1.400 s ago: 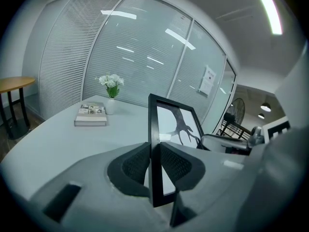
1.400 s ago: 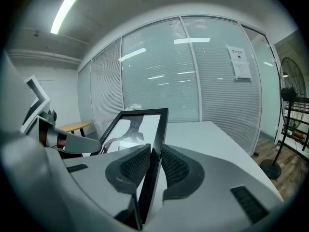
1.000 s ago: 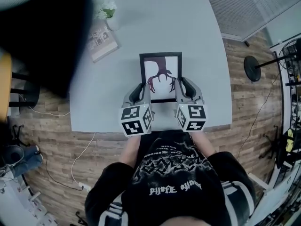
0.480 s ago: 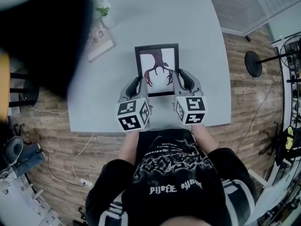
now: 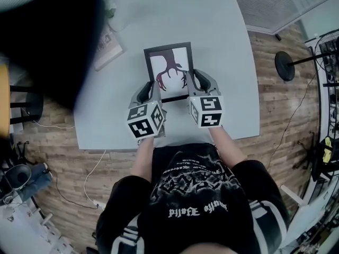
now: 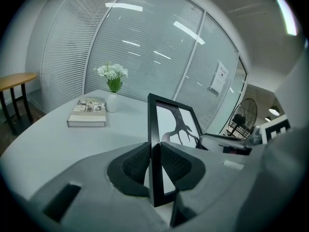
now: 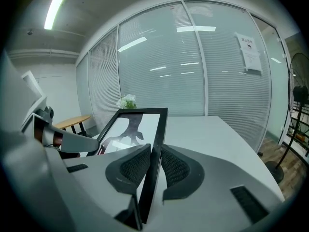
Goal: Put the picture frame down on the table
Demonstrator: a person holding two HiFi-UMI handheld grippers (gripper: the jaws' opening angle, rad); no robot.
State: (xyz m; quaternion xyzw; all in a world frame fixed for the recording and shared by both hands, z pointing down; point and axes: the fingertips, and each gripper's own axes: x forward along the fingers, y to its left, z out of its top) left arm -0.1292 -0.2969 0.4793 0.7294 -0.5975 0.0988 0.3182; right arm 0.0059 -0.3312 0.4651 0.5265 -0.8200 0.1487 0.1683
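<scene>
head view: grey table (image 5: 228, 52), seen from above. picture frame (image 5: 168, 62), black rim, white sheet with a dark branching figure, over the middle of the table top, held by its two long sides near the lower corners; whether it touched the table could not be told. left gripper (image 5: 150, 92) on the frame's left side, right gripper (image 5: 190, 82) on its right side, a marker cube at the back of each. book (image 5: 108, 42) lay flat near the far left corner, well apart from the frame. left gripper view: both ribbed pads (image 6: 135, 166) pressed onto the frame's black edge, pinching it between them; frame seen edge-on, its glass turned to the right. book and a white vase of flowers (image 6: 112, 88) stood side by side on the table beyond. right gripper view: pads (image 7: 176, 168) likewise clamped on the frame's other edge, the frame slanting away to the left over the table.
</scene>
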